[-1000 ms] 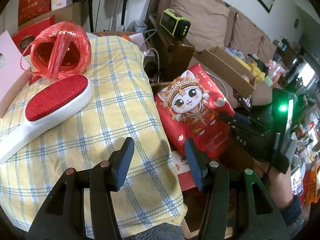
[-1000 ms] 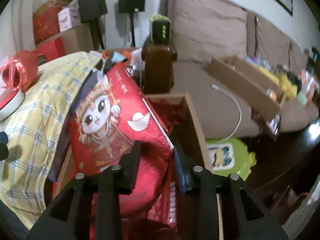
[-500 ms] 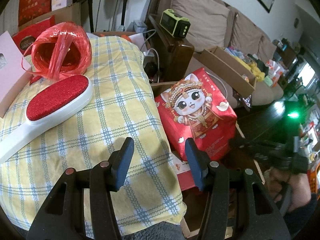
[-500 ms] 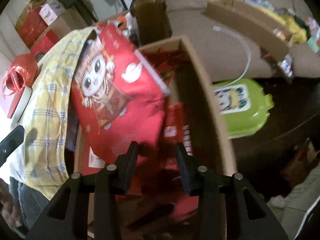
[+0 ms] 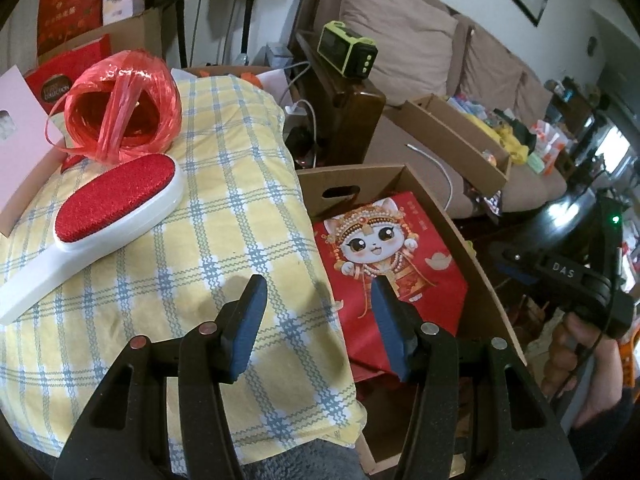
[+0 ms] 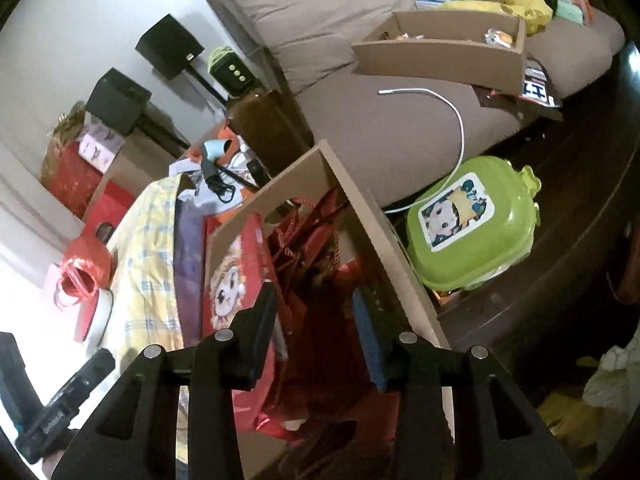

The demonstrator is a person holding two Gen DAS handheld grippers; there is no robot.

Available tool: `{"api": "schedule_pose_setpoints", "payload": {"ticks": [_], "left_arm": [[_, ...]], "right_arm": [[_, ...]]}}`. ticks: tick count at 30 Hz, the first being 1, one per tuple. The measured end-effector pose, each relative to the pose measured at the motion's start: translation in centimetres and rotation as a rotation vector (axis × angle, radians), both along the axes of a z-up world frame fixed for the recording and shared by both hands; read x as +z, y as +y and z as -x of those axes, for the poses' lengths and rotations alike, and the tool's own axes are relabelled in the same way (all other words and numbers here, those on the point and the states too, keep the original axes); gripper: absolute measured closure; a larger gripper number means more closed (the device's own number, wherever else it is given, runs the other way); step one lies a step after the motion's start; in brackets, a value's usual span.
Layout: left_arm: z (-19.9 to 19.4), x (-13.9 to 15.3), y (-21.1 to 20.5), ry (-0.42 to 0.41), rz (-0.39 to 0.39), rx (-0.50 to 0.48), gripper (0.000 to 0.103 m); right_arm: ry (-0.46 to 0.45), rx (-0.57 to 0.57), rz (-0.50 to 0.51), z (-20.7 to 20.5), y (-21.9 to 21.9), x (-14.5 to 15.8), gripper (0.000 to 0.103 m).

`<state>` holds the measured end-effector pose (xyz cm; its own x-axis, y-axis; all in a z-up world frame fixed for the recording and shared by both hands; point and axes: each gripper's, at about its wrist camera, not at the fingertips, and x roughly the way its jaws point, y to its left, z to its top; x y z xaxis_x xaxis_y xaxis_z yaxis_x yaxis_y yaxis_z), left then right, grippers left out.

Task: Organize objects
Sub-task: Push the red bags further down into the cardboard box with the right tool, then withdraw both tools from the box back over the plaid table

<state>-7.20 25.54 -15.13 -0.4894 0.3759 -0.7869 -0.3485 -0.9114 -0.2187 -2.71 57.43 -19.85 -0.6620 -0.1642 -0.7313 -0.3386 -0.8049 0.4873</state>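
Note:
A red gift bag with a cartoon cat (image 5: pixel 384 264) lies inside an open cardboard box (image 5: pixel 460 240), leaning against its left wall (image 6: pixel 236 280). My right gripper (image 6: pixel 314 320) hangs over the box (image 6: pixel 360 208). Its jaws are opening and nothing is between them. A hand holds it at the right of the left wrist view (image 5: pixel 508 264). My left gripper (image 5: pixel 316 312) stands open and empty above the edge of a yellow checked cloth (image 5: pixel 224 184). On that cloth rest a white lint brush with a red pad (image 5: pixel 116 200) and a ball of red raffia twine (image 5: pixel 124 108).
A brown sofa (image 6: pixel 360 12) behind the box carries a cardboard tray of clutter (image 6: pixel 440 56) and a white cable (image 6: pixel 456 112). A green lidded tub (image 6: pixel 472 224) sits on the dark floor right of the box. A green speaker (image 5: pixel 348 54) tops a wooden armrest.
The red cat bag has left the right gripper and dropped from leaning upright to lying in the box. The right gripper pulled back to the right and rolled. The left gripper kept still.

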Motion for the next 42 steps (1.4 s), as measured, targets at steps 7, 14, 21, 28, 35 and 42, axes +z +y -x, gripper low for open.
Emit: {"api": "schedule_pose_setpoints", "payload": {"ticks": [7, 14, 21, 28, 35, 42], "left_arm": [[-0.1, 0.0, 0.1, 0.002, 0.005, -0.003, 0.05], [0.0, -0.2, -0.1, -0.003, 0.004, 0.005, 0.05], [0.0, -0.1, -0.1, 0.0, 0.006, 0.003, 0.05], [0.0, -0.1, -0.1, 0.002, 0.006, 0.004, 0.05], [0.0, 0.6, -0.3, 0.017, 0.001, 0.006, 0.05], [-0.3, 2.0, -0.8, 0.054, 0.006, 0.016, 0.05]], "right_arm": [[-0.028, 0.098, -0.029, 1.1, -2.4, -0.5, 0.062], [-0.233, 0.249, -0.136, 3.0, -6.2, -3.9, 0.076], [-0.262, 0.27, -0.128, 2.4, -6.2, -3.9, 0.076], [-0.148, 0.197, -0.12, 1.7, -4.6, -1.4, 0.069], [-0.051, 0.089, -0.149, 0.7, -3.1, 1.3, 0.068], [0.017, 0.057, -0.099, -0.6, -2.6, 3.1, 0.068]]}}
